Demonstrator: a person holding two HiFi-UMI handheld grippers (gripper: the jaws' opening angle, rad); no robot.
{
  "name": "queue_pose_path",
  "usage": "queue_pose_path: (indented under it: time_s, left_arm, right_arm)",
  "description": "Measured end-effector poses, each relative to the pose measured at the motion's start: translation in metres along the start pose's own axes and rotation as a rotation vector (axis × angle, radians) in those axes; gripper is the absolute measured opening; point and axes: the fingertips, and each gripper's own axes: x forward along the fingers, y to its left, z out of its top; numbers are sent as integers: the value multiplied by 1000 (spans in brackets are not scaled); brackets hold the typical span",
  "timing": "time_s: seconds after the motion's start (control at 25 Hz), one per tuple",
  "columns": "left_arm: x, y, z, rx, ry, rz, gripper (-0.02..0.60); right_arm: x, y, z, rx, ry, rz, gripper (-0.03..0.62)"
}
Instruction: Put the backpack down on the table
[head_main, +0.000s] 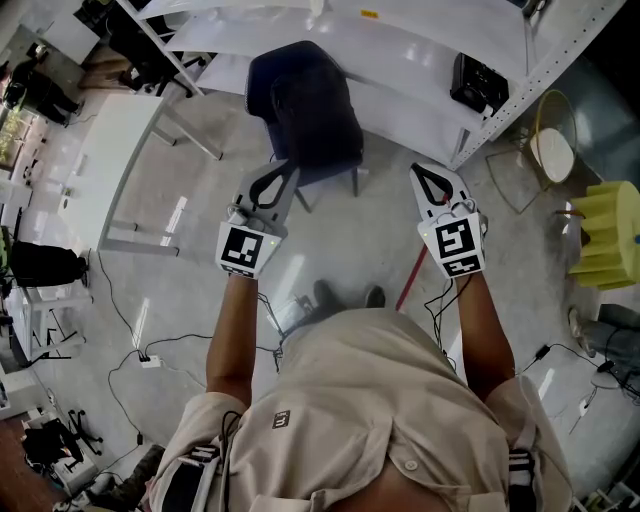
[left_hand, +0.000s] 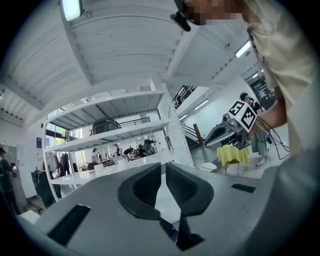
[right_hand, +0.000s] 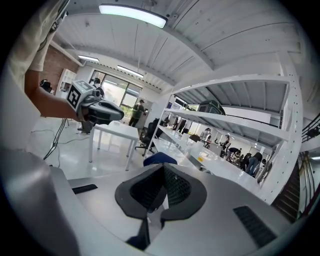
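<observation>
The left gripper (head_main: 281, 170) has its jaws pressed together with nothing between them. The right gripper (head_main: 427, 176) is closed the same way and also holds nothing. The person holds both out side by side, well apart, with neither touching anything.

The dark blue backpack (head_main: 305, 100) sits ahead of both sets of jaws, beyond their tips. It is nearer the left gripper's tips and off to the left of the right gripper's. It leans at the near edge of the white table (head_main: 400, 60), which stretches farther ahead of the jaws. Thin legs show under the backpack, so I cannot tell whether it rests on the table or on a seat.
</observation>
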Motion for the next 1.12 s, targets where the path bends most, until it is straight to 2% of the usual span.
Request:
queue_pose_path:
  time_s: [0.52,1.12]
  left_arm:
    - [-4,27,-26,-31,19,-10,38]
    - [-14,104,-65,-81,-16,-59,38]
  right_arm:
    - [31,10,2,30,18,-3,25]
    - [108,41,38,31,48,-52,26]
